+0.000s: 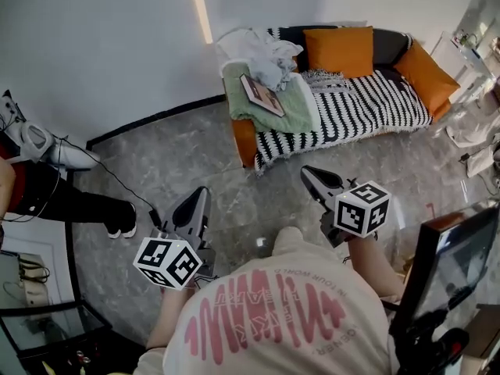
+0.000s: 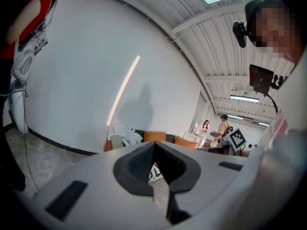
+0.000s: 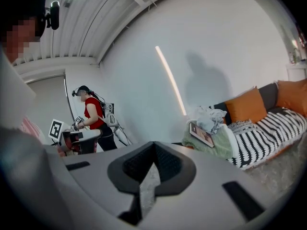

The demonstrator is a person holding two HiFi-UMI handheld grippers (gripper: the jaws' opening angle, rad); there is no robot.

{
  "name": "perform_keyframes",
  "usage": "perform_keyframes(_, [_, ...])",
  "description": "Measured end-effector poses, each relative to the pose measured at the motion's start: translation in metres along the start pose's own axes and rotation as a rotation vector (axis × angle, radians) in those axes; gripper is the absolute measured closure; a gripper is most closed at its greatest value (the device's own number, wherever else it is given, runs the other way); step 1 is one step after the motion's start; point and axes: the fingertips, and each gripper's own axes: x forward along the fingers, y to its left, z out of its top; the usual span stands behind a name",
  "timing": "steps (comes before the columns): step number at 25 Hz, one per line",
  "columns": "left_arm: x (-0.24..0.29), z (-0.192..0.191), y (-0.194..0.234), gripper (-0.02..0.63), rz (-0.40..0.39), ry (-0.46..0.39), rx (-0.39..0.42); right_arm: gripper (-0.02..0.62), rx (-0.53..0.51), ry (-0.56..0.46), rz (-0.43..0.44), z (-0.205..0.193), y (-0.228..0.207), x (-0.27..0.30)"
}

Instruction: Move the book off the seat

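On the sofa (image 1: 367,108) lies the book (image 1: 262,94) — well beyond both jaws.

Book (image 1: 262,95) cover print too small to read. Bystander (image 1: 70,201) cropped by head view's left edge. Sofa (image 3: 269,94) runs off right gripper view's right edge. Far people (image 2: 223,127), left gripper view: no detail.

text | shirt (image 1: 273,319): pink print, upside down, one line seems "IN YOUR WORLD" | book (image 1: 262,94) cover: unreadable
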Motion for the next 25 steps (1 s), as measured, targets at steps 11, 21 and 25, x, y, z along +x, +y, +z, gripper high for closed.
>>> perform_keyframes(11, [0.042, 0.016, 0.032, 0.597, 0.044, 0.003, -0.025, 0.588, -0.006, 0.051, 0.034, 0.023, -0.031, 0.05])
perform_keyframes(21, [0.123, 0.053, 0.061, 0.597, 0.125, -0.025, -0.027, 0.588, -0.016, 0.102, 0.088, 0.07, -0.102, 0.118])
perform_keyframes(25, [0.153, 0.061, 0.072, 0.597, 0.153, -0.024, -0.043, 0.588, -0.069, 0.143, 0.111, 0.085, -0.121, 0.145])
